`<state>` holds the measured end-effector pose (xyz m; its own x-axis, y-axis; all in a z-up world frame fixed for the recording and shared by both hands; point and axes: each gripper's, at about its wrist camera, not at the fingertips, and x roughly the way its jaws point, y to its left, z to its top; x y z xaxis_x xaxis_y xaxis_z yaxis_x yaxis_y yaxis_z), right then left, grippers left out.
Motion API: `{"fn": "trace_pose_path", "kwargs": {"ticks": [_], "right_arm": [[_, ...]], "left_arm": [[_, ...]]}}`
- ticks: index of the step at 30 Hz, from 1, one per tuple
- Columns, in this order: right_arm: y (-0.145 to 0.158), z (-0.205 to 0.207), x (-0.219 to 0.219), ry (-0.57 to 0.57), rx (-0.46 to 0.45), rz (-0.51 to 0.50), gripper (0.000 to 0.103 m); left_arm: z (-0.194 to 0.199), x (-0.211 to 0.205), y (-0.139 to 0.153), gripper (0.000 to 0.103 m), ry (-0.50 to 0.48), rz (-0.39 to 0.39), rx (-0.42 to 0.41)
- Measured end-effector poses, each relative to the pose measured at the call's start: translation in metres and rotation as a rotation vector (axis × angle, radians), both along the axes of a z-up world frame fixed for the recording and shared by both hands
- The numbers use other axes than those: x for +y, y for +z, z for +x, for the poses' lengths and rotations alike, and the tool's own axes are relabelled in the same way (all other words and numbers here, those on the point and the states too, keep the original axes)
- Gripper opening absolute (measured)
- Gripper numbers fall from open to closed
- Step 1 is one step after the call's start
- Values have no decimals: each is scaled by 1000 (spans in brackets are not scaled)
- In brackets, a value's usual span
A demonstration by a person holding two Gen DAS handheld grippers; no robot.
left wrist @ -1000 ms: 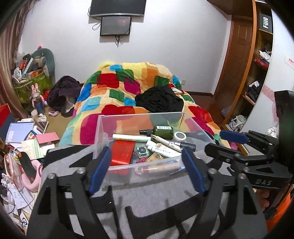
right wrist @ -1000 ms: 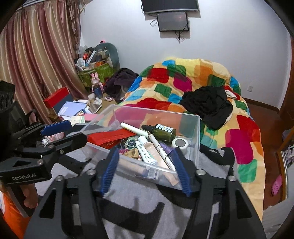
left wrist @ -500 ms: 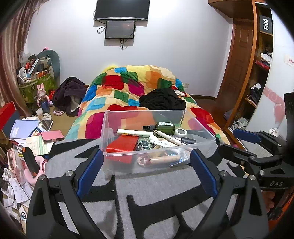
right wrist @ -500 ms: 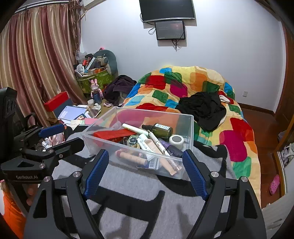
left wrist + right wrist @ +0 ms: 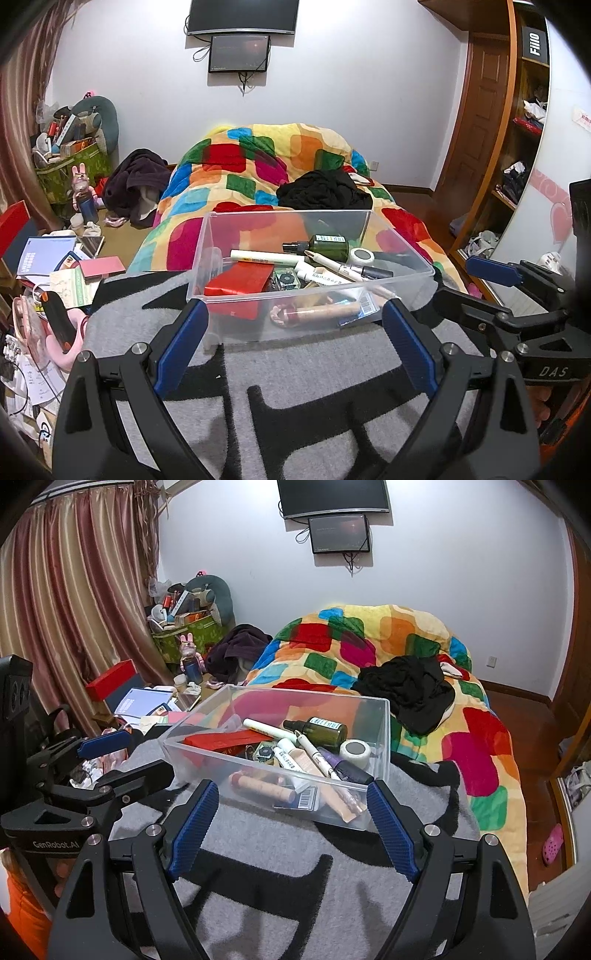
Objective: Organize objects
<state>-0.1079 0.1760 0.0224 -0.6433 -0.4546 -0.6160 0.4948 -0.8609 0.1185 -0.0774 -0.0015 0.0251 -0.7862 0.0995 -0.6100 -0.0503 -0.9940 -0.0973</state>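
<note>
Even, fairly bright indoor light; soft shadows. Sharp centre, strong fisheye bending with black corners beyond the rim, heaviest at 7 and 5 o'clock.

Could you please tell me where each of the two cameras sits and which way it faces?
Left wrist: on the left gripper, facing the clear bin from its left front; own blue fingers frame it, the right gripper shows alongside.
Right wrist: on the right gripper, facing the bin from the right front; the left gripper shows alongside.
Shared: bin, green bottle, colourful quilt, wall screen.
</note>
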Motion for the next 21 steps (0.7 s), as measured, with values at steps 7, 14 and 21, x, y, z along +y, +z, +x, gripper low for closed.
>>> {"fn": "trace_pose_path", "kwargs": {"ticks": [7,14,21], "right_arm": [[0,0,-1,0,0,0,80],[0,0,-1,0,0,-3,80],[1,0,-1,-1,0,-4,80]], "left_arm": [[0,0,0,96,1,1,1],[0,0,-2,96,9,2,7],[0,0,-1,96,7,-1,10]]}}
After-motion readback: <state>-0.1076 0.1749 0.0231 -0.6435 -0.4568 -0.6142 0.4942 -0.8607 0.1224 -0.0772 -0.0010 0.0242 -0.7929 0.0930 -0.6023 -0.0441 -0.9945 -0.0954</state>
